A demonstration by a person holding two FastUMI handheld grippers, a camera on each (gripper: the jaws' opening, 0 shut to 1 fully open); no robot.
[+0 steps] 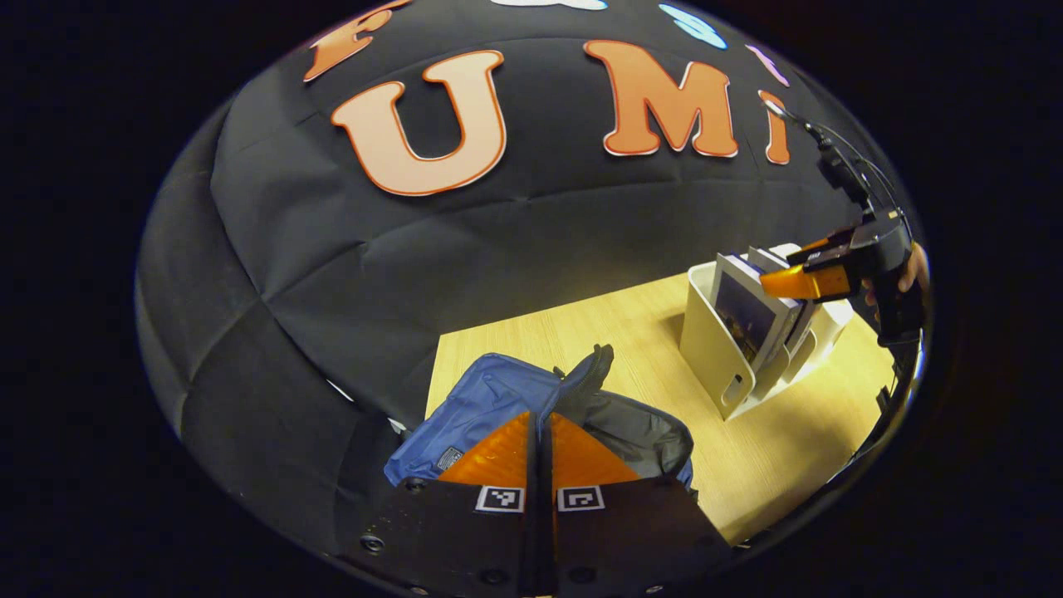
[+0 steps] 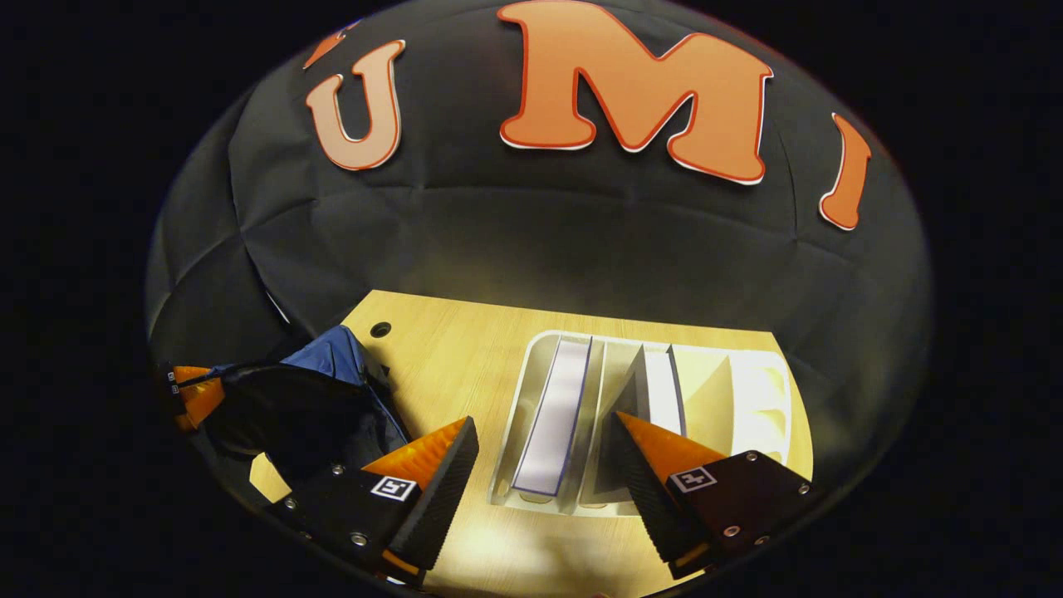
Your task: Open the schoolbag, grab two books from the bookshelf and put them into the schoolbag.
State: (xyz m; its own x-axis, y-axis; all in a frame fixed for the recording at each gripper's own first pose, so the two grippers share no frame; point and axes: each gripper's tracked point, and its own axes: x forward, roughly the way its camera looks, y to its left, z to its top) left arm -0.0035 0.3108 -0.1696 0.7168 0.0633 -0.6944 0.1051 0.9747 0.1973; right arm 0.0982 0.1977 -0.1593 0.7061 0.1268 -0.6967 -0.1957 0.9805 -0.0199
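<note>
The blue schoolbag [image 1: 490, 394] lies on the wooden table [image 1: 772, 465], its dark mouth [image 2: 299, 415] held agape. My left gripper [image 1: 540, 419] is shut on the bag's rim, pulling it up; it also shows at the bag's left edge in the right gripper view as left gripper [image 2: 189, 397]. A white bookshelf [image 2: 747, 390] holds upright books. My right gripper [image 2: 544, 419] hovers open just above it, its fingers either side of a white-spined book [image 2: 555, 415]. A second book [image 2: 662, 378] stands further right. The right gripper [image 1: 810, 281] sits over the books [image 1: 747, 316].
A hand [image 1: 913, 270] holds the right gripper at the table's right side. The bookshelf [image 1: 714, 349] stands right of the bag with bare tabletop between them. A small round hole [image 2: 380, 329] marks the table's far corner near the bag. The black cloth wall rises behind.
</note>
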